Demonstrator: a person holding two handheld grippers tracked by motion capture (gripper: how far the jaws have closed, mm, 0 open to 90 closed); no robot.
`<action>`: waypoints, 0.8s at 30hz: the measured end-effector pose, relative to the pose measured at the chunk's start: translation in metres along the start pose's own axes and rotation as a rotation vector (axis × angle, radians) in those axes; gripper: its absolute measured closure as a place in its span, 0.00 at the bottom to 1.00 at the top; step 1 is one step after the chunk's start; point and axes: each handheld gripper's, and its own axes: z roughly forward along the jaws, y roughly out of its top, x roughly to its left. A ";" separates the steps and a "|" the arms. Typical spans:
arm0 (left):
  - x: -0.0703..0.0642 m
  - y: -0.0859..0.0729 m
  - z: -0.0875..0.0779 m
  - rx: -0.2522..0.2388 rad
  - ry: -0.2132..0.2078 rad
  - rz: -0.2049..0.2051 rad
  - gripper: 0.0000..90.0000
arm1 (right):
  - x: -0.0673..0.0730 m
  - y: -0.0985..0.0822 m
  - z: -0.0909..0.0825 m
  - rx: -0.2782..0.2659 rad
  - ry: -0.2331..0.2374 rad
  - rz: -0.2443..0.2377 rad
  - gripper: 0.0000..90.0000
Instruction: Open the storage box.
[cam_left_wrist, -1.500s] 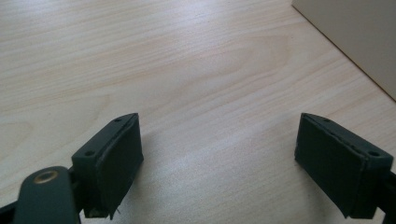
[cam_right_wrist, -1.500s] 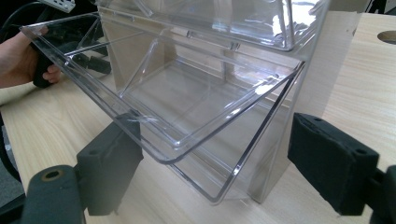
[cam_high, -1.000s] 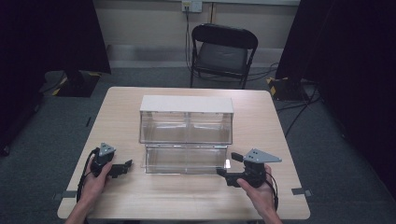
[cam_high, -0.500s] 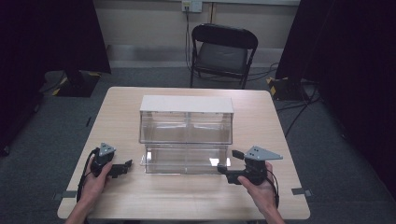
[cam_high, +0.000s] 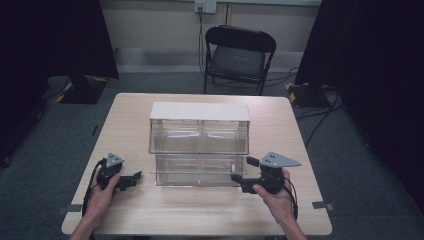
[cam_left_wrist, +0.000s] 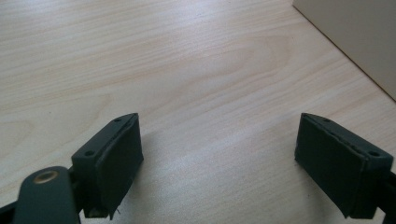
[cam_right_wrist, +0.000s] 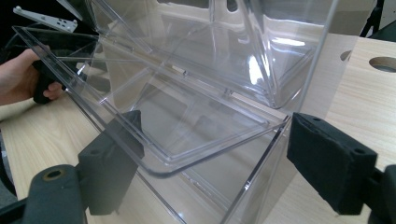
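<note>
A clear plastic two-tier bin (cam_high: 199, 135) with a white top stands mid-table. Its lower tier (cam_high: 197, 171) juts toward me. My right gripper (cam_high: 244, 170) is open at that tier's right front corner. In the right gripper view, the right gripper (cam_right_wrist: 215, 172) straddles the corner of the clear lower tier (cam_right_wrist: 187, 126): the left jaw shows through the plastic and the right jaw is outside the wall. My left gripper (cam_high: 131, 179) rests open on the table, left of the bin and apart from it. The left gripper (cam_left_wrist: 219, 163) has bare wood between its jaws.
The wooden table (cam_high: 200, 212) has free room in front and at both sides of the bin. A black folding chair (cam_high: 235, 55) stands beyond the far edge. A pale flat panel (cam_left_wrist: 359, 37) shows at the top right of the left gripper view.
The right gripper has edged slightly in toward the lower tier's corner. The left gripper has stayed put.
</note>
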 end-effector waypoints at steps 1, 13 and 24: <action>0.000 0.000 0.000 0.000 0.001 0.001 0.16 | 0.000 0.000 0.000 -0.004 0.002 0.000 0.20; 0.000 0.000 0.000 -0.004 0.001 -0.002 0.16 | -0.002 0.001 -0.001 -0.034 0.007 0.019 0.20; 0.000 0.000 0.000 -0.004 0.001 -0.005 0.16 | -0.001 0.004 0.001 -0.030 0.015 0.017 0.21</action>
